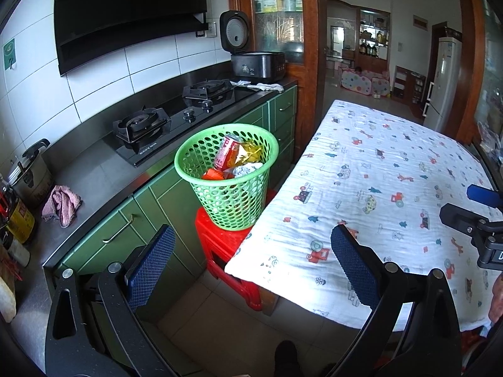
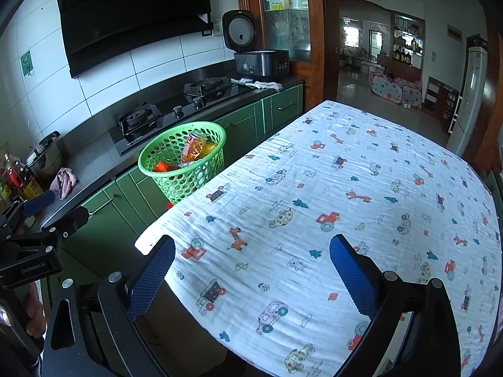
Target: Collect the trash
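Green basket (image 1: 227, 169) sits on red stool (image 1: 220, 238), between table (image 1: 377, 188) and counter (image 1: 94, 169). Trash inside: red can (image 1: 227, 154), yellow wrapper (image 1: 248, 154). I see no trash left on table. Left gripper (image 1: 251, 270) wide, holds nothing. Right gripper (image 2: 251, 270) wide, holds nothing. I think job nearly done; next I look around for more.

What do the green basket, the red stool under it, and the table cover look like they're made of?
Green basket: moulded plastic, judging by its glossy wall of even round holes. Red stool: probably hard plastic, shiny and uniformly coloured. Table cover: soft matte woven cloth, likely cotton, finely crinkled and printed with cartoon vehicles and animals.
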`<state>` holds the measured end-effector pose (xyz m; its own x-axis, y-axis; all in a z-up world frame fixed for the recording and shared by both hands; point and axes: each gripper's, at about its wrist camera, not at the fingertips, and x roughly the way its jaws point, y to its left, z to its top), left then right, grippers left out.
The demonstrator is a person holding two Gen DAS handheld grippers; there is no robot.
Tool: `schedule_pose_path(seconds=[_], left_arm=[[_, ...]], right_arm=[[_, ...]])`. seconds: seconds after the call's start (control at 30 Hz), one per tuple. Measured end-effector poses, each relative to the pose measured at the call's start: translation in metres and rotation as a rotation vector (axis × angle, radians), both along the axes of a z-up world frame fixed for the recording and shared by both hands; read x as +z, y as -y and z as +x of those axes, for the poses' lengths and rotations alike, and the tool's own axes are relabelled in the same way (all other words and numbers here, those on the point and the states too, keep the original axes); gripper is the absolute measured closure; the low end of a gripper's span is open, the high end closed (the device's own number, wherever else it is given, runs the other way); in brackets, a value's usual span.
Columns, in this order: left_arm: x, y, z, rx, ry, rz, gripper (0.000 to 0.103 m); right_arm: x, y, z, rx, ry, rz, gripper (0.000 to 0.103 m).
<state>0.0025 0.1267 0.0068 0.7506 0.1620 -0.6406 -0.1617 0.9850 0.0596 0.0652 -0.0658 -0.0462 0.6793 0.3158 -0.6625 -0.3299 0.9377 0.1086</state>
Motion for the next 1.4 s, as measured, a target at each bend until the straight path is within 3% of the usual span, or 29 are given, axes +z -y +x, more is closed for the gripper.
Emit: schedule_pose_path(seconds=[1.4], left_arm=[[0.0083, 0.0096, -0.0073, -0.044, 0.036, -0.013, 0.005]], right_arm=[[-0.0023, 0.0039, -0.0005, 0.008, -0.001, 0.003, 0.008]])
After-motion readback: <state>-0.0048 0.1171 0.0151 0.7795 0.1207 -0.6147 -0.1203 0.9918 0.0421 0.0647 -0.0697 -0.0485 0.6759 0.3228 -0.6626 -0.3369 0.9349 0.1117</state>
